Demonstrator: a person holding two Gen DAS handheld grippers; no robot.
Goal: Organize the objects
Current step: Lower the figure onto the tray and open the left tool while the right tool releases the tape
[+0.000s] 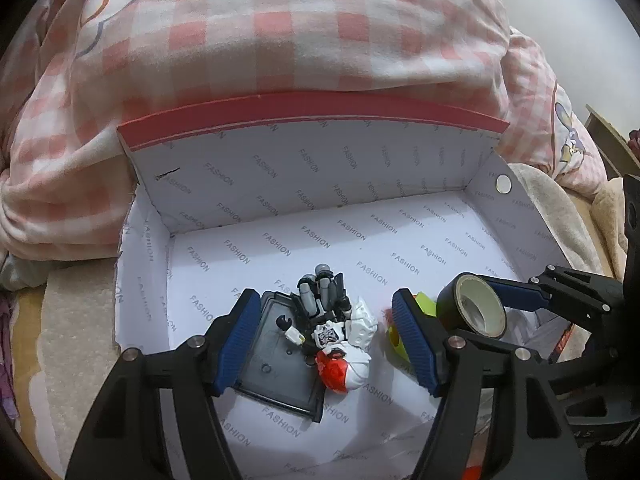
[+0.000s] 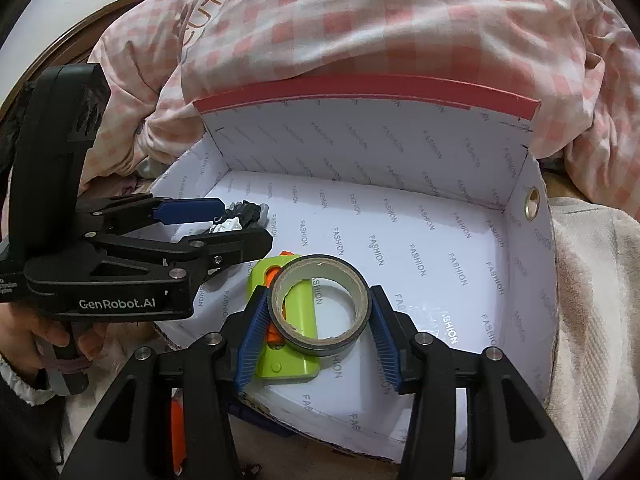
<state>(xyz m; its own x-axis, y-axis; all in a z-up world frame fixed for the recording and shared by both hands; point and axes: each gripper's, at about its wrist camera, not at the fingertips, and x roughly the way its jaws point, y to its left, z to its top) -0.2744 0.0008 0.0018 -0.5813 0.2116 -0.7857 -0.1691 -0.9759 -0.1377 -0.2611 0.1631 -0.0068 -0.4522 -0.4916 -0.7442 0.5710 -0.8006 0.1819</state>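
right hand-held gripper [image 2: 318,316] clamps tape roll [image 2: 320,306] | green toy [image 2: 298,344] beneath

1. Left gripper [image 1: 326,342] jaws spread around toy robot [image 1: 340,332] lying on grey tray [image 1: 266,360], inside white box [image 1: 304,168].
2. Right gripper [image 1: 484,300] clamps tape roll [image 1: 474,306] beside green toy [image 1: 426,304].

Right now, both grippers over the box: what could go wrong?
1. The right gripper holds the tape roll directly above the green toy; released here, it may land on it and roll.
2. The left gripper straddles the robot figure on its grey tray; closing could pinch both.
3. The grippers are close and could collide.
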